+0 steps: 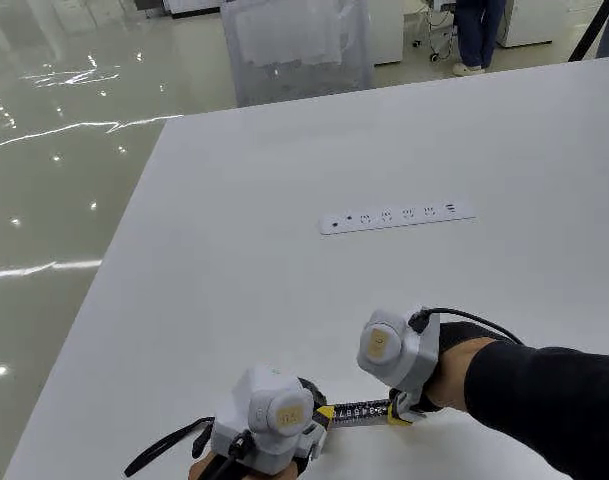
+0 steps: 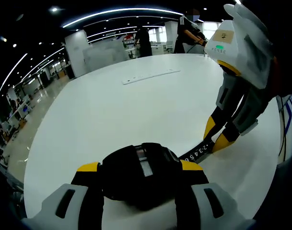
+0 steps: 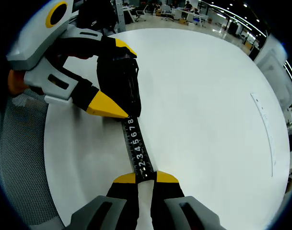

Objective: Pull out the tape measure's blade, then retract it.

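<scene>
In the head view, both grippers are seen at the near edge of a white table (image 1: 284,260), at about 6 o'clock of the picture. The black tape measure (image 1: 311,392) is held there by the left gripper (image 1: 314,412), whose yellow-tipped jaws are clamped on either side of its case. The right gripper (image 1: 396,410) is placed at 3 o'clock of the left one, close by. A short length of the blade (image 1: 359,410) is stretched between the two. The free end of the blade is pinched by the right gripper's jaws, which are brought together on it. A black strap (image 1: 164,448) is laid on the table at 9 o'clock of the left gripper. A white power strip (image 1: 396,215) is laid flat at 12 o'clock of the grippers, well apart from them. The legs of a person (image 1: 477,35) are seen beyond the far edge of the table, at 1 o'clock.

In the left gripper view, the case is gripped at 6 o'clock, and the blade is led toward 2 o'clock to the right gripper's tips. In the right gripper view, the blade is run from the closed jaws at 6 o'clock toward 11 o'clock into the case, and white numerals from 2 to 8 can be read along it. Whether the blade is touching the table cannot be told.
</scene>
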Demonstrator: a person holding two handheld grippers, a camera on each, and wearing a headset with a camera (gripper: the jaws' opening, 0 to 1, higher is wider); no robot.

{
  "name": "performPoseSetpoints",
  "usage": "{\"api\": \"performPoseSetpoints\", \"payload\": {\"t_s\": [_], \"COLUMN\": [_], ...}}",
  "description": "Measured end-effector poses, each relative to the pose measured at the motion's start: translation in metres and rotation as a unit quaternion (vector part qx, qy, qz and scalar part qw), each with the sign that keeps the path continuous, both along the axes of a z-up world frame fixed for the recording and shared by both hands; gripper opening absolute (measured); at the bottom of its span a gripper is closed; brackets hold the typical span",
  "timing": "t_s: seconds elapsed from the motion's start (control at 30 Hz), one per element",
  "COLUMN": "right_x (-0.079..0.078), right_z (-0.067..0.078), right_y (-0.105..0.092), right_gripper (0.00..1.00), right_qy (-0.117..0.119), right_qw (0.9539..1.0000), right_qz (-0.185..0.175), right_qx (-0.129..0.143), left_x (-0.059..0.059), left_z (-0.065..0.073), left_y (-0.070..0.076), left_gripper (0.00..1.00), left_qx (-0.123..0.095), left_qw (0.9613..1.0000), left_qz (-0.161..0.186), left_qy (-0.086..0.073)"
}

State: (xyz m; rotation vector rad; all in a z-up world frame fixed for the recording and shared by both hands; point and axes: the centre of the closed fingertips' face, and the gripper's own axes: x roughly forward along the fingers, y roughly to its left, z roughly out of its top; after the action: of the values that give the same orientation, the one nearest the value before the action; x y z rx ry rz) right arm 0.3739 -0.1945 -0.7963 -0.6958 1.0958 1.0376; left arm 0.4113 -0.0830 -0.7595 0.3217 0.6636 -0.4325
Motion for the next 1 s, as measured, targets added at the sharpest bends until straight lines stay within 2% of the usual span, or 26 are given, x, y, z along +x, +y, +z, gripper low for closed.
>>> {"api": "performPoseSetpoints", "payload": {"t_s": [0.1, 0.13, 0.17, 0.2, 0.27, 0.43, 0.73, 0.87, 1.0], "right_x": [0.000, 0.002, 0.005, 0.002, 0.005, 0.004, 0.005, 0.005, 0.004], "right_z": [-0.002, 0.000, 0.000, -0.002, -0.003, -0.002, -0.001, 0.000, -0.001], "right_y": [0.005, 0.013, 0.028, 0.021, 0.023, 0.030, 0.037, 0.040, 0.041], "right_gripper": [0.03, 0.03, 0.03, 0.03, 0.03, 0.03, 0.03, 0.03, 0.03], "right_qy": [-0.002, -0.007, -0.011, -0.005, -0.002, -0.008, -0.004, -0.006, -0.006], "right_qw": [1.0000, 0.9999, 0.9992, 1.0000, 1.0000, 0.9999, 0.9998, 0.9995, 0.9994], "right_qz": [-0.004, -0.001, 0.005, 0.004, 0.007, 0.010, 0.012, 0.010, 0.014], "right_qx": [0.000, 0.008, 0.038, -0.003, -0.006, 0.011, 0.013, 0.028, 0.029], "left_x": [0.000, 0.000, 0.000, 0.000, 0.000, 0.001, 0.001, 0.000, 0.000], "left_z": [0.000, 0.000, 0.000, 0.000, 0.000, -0.001, -0.001, 0.000, 0.000], "left_y": [0.000, -0.001, -0.001, -0.001, -0.001, -0.001, -0.001, -0.001, -0.001], "left_gripper": [0.55, 0.55, 0.55, 0.55, 0.55, 0.55, 0.55, 0.55, 0.55], "left_qx": [-0.001, -0.001, -0.001, -0.001, -0.001, -0.004, -0.006, -0.008, -0.008], "left_qw": [1.0000, 1.0000, 1.0000, 1.0000, 1.0000, 1.0000, 1.0000, 0.9999, 0.9999], "left_qz": [-0.001, -0.001, -0.002, -0.003, -0.003, -0.001, 0.004, 0.006, 0.007], "left_qy": [0.000, 0.001, 0.000, 0.000, 0.000, 0.002, 0.004, 0.005, 0.005]}}
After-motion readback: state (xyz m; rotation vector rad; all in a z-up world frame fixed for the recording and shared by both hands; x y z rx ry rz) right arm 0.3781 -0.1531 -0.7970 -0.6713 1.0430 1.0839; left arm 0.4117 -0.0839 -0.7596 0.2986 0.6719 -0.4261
